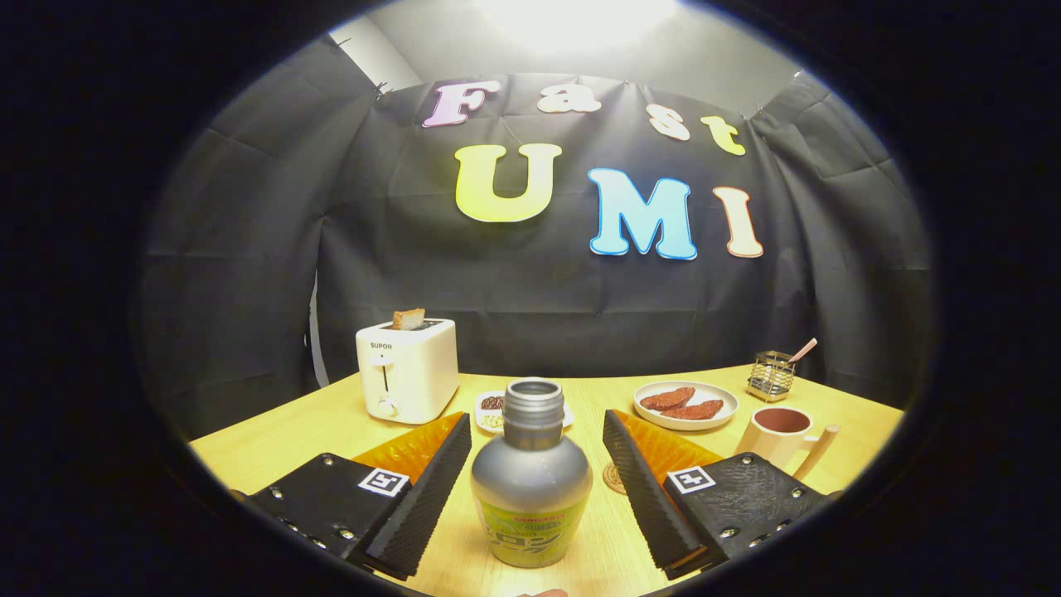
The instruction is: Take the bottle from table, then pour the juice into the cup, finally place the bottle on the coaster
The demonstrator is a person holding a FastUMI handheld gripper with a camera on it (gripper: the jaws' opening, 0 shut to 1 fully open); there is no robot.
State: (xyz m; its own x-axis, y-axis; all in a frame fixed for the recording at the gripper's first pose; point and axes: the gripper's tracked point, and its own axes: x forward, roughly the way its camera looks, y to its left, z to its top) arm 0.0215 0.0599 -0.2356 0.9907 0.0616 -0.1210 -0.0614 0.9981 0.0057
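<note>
**Jaws wide, bottle sitting in the gap**

Gripper is spread wide with both fingers clear of the bottle, gripping nothing. The bottle stands upright and uncapped on the table between the fingers. The gripper looks level, pointing straight ahead.

Count: one bottle, one cup at 2 o'clock from the bottle, and one coaster peeking out by the right finger. One toaster at 11 o'clock, one plate at 1.

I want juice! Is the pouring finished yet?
Not yet. Nothing looks done: the bottle stands uncapped on the table. Right now the open gripper straddles it, fingers apart, not touching. Left: grab it, pour into the cup, then set it on the coaster.
</note>
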